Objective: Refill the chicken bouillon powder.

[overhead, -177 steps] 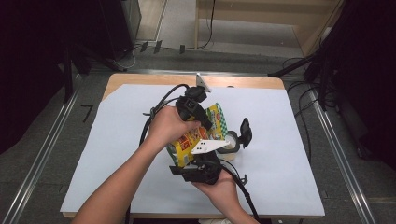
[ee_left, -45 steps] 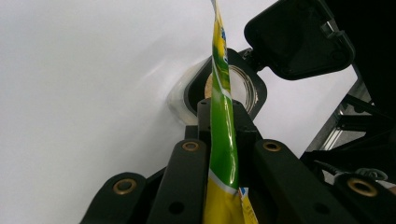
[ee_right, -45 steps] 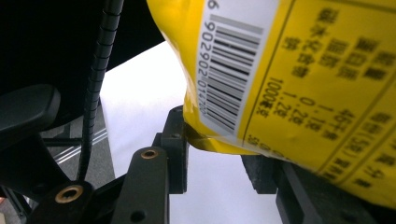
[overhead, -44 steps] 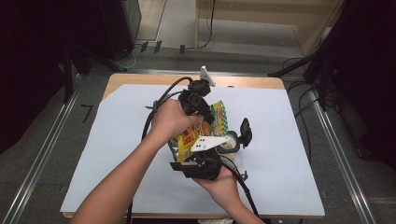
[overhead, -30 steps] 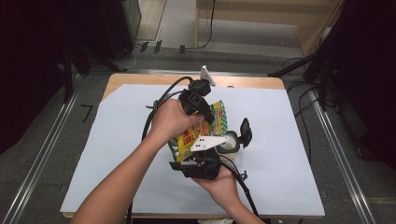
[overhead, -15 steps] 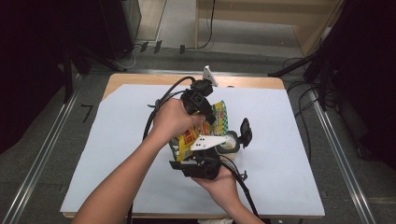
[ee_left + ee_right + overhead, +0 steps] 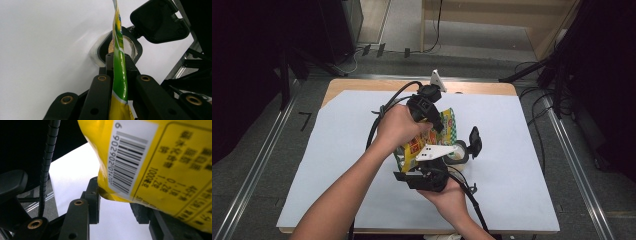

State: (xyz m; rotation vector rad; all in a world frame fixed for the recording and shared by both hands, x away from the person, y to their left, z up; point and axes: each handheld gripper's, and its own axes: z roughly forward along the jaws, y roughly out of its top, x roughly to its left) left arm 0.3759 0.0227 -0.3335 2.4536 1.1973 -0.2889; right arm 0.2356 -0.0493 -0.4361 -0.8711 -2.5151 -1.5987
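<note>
A yellow and green snack bag [image 7: 443,125] is held up between both grippers above the white sheet. My left gripper [image 7: 438,121] is shut on the bag's thin upper edge [image 7: 119,75]; that view looks down its jaws [image 7: 119,63] onto the bag edge-on. My right gripper [image 7: 414,167] grips the bag's lower end [image 7: 150,157], where the barcode shows, with its fingers [image 7: 93,195] pressed against the bag's sides. Right under the bag stands a clear round jar [image 7: 130,46] with some tan contents, its black hinged lid [image 7: 157,21] flipped open. In the high view the jar [image 7: 460,151] and lid [image 7: 474,141] show right of the bag.
The white sheet [image 7: 337,175] covers most of a wooden table [image 7: 362,86]. Metal rails run along the floor on both sides of the table, and dark stands and cables lie beyond its far edge. Each gripper trails a black cable.
Since the earliest frame the left gripper has lifted the bag's upper end a little higher and farther from the person. Over the last second nothing visibly moved.
</note>
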